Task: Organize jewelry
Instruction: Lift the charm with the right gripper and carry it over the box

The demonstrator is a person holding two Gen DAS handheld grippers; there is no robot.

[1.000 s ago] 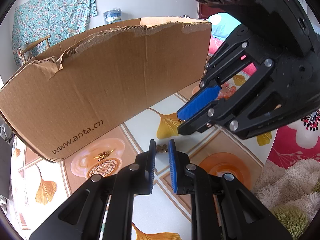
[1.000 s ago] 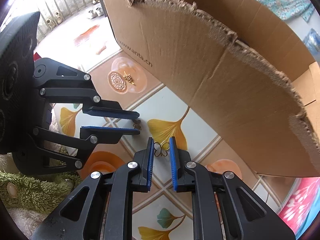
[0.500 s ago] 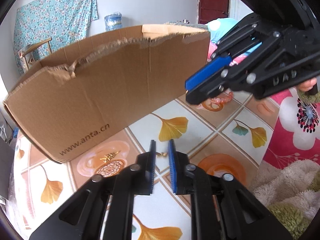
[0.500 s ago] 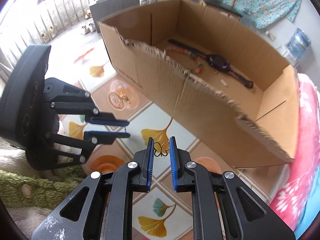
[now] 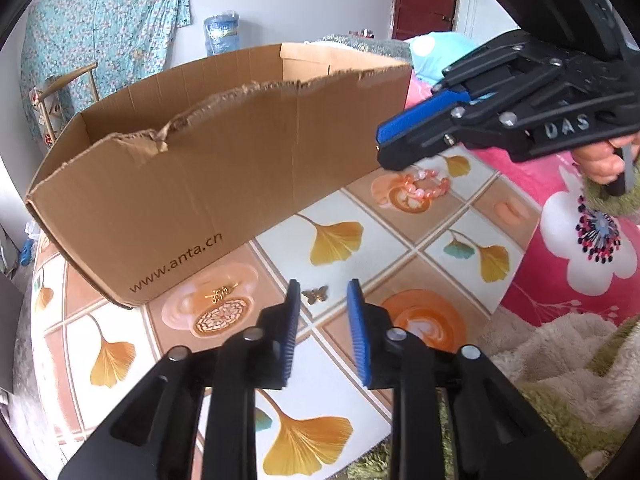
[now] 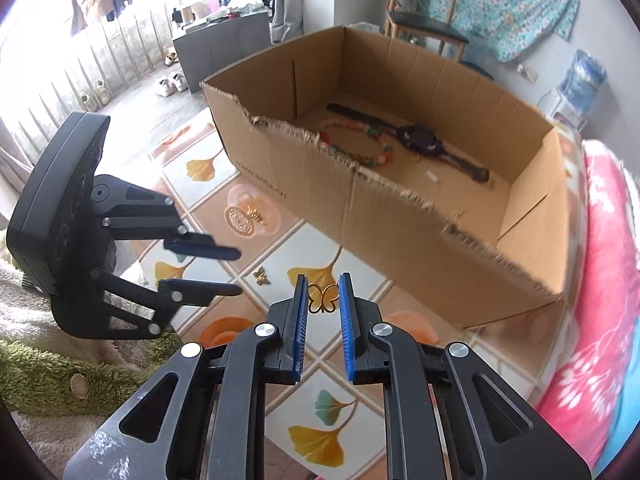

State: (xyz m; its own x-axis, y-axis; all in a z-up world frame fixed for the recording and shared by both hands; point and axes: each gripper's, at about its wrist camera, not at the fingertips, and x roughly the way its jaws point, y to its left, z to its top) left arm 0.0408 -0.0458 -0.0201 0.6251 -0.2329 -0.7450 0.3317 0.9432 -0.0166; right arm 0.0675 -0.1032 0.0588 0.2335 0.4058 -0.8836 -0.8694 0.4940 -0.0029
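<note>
The right tool (image 6: 324, 300), clamped on a gold butterfly earring (image 6: 323, 298), should clear the torn rim of the cardboard box (image 6: 420, 232) before letting go, while the left tool (image 5: 323, 312), its jaws opening with nothing pinched, hangs over the other butterfly earring (image 5: 314, 294) on the floor.

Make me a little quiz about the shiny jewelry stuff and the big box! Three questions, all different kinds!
1. True or false: the right gripper holds a gold butterfly charm between its pads.
2. Which of these lies inside the cardboard box? A) a pink bead bracelet B) a black watch C) a gold hairpin
3. Fill in: the small butterfly charm in front of the left gripper lies on the ____, not between the pads.

Key:
1. True.
2. B, the black watch lies on the box floor beside a colourful bead necklace; the pink bead bracelet and the gold hairpin lie outside on the mat.
3. Mat. The left jaws are opening, with nothing between them.
</note>
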